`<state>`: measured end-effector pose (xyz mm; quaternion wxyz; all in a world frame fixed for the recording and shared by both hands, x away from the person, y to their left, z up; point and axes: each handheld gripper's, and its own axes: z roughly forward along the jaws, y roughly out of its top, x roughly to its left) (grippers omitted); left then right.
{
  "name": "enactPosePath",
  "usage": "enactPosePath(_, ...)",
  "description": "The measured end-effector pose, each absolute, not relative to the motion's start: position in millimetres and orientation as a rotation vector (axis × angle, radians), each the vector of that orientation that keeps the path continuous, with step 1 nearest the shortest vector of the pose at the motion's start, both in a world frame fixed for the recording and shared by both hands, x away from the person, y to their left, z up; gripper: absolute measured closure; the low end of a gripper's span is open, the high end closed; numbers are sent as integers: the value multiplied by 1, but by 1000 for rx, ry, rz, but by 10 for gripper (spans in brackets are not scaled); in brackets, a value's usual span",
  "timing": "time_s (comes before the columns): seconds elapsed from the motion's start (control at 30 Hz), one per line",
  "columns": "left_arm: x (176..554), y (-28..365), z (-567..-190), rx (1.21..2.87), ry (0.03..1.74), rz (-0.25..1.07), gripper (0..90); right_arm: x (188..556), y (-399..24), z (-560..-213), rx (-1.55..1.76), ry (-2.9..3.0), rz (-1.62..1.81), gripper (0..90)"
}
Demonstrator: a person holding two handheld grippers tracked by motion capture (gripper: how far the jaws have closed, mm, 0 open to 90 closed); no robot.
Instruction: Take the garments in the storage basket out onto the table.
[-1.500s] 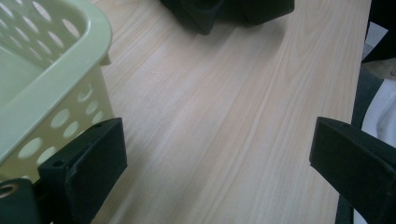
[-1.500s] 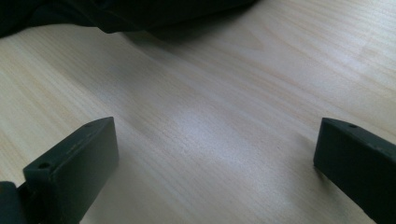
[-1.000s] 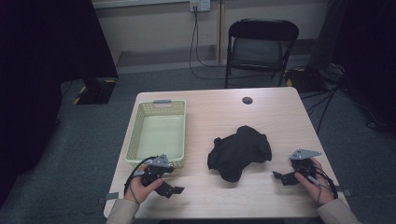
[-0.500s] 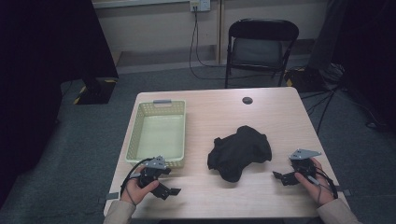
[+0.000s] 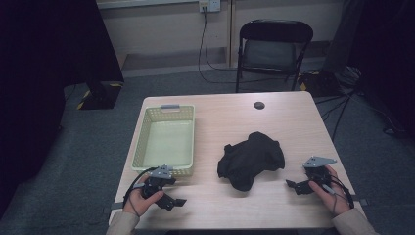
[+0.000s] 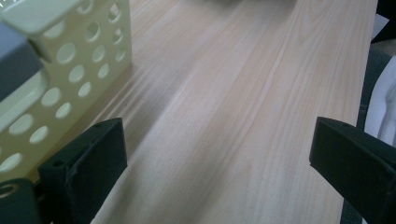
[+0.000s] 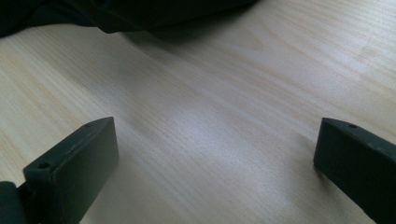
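A crumpled black cloth (image 5: 251, 159) lies right of centre on the wooden table (image 5: 230, 117); its edge shows at the top of the right gripper view (image 7: 121, 14). A pale yellow perforated basket (image 5: 166, 139) stands empty at the left, its wall (image 6: 70, 70) close beside my left gripper. My left gripper (image 5: 176, 200) rests near the front edge below the basket, open, with bare wood between its jaws. My right gripper (image 5: 293, 186) sits at the front right, open, pointing toward the cloth and apart from it.
A small dark round disc (image 5: 259, 105) sits in the table's far side. A black folding chair (image 5: 271, 49) stands behind the table, with cables (image 5: 342, 103) on the floor at the right. Bare wood lies between basket and cloth.
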<state>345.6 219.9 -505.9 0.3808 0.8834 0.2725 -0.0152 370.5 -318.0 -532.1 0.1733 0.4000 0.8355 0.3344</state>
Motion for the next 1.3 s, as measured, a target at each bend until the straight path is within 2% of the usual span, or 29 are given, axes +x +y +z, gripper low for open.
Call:
enactPosePath(0.67,341,232,-517,2279,734,-33,31,371,-318,-532,1135,2370,948,0)
enactPosePath(1.3,339,236,-526,2359,773,79,14,371,-318,-532,1135,2371,948,0)
